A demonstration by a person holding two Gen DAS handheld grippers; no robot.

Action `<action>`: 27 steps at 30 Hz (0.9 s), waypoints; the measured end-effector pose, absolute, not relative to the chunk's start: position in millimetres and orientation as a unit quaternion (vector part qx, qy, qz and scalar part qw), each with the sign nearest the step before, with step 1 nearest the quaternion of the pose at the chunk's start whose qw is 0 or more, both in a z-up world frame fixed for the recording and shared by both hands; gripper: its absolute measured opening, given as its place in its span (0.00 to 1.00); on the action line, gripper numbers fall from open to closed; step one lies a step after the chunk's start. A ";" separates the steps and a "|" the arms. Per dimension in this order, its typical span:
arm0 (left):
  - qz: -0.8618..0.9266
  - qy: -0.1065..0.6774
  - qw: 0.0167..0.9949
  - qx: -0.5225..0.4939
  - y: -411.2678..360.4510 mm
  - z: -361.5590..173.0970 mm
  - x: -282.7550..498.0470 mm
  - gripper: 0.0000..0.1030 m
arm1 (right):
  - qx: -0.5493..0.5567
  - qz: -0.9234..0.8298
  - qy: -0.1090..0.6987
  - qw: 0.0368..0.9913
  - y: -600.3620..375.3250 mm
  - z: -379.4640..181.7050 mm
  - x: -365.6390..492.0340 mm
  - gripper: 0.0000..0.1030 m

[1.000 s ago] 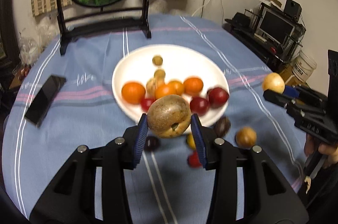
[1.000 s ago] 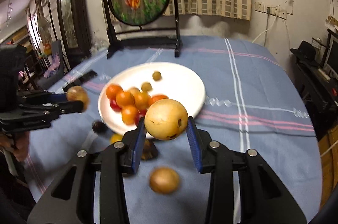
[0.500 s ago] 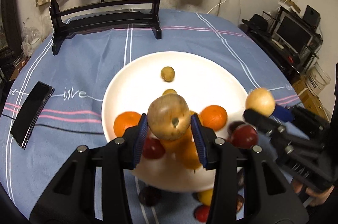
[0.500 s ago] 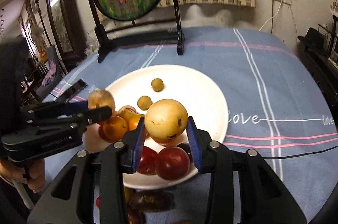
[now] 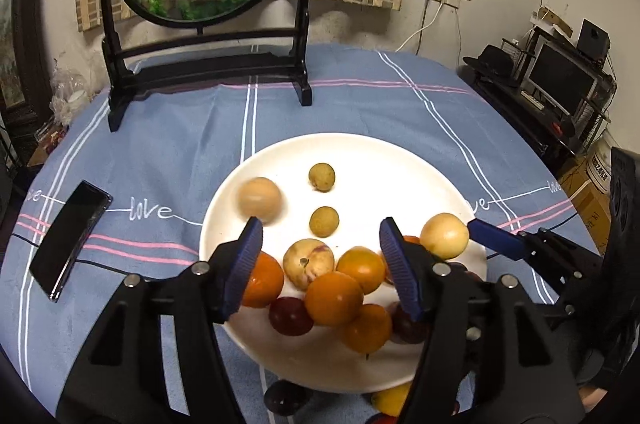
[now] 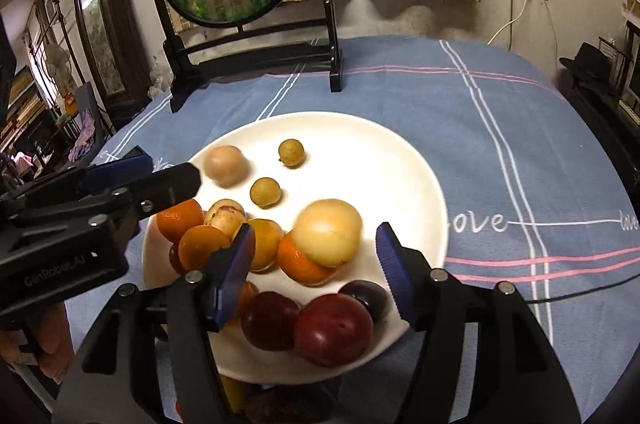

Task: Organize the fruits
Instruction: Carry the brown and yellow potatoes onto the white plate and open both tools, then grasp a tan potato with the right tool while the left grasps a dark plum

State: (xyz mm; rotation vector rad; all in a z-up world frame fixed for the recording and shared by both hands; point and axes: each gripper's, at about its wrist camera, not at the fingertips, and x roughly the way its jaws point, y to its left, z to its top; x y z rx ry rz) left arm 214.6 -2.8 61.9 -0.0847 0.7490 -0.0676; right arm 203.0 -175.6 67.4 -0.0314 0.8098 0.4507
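Both tools now stand wide and hold nothing: the left tool [image 5: 320,256] has dropped its tan fruit [image 5: 259,200] onto the white plate [image 5: 400,160] (blurred, probably rolling), and the right tool [image 6: 316,264] its yellow fruit [image 6: 328,230] onto the oranges; a few fruits remain on the bench below the plate

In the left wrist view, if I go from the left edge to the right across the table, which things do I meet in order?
Black phone → blurred tan fruit → two small round green-yellow fruits → pale yellow fruit → right gripper, beside that fruit at the plate edge.
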 end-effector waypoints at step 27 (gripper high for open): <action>0.005 0.390 0.917 -0.079 34.3 18.1 93.8 0.87 | -0.049 0.180 0.416 0.890 -246.8 39.3 82.1 0.63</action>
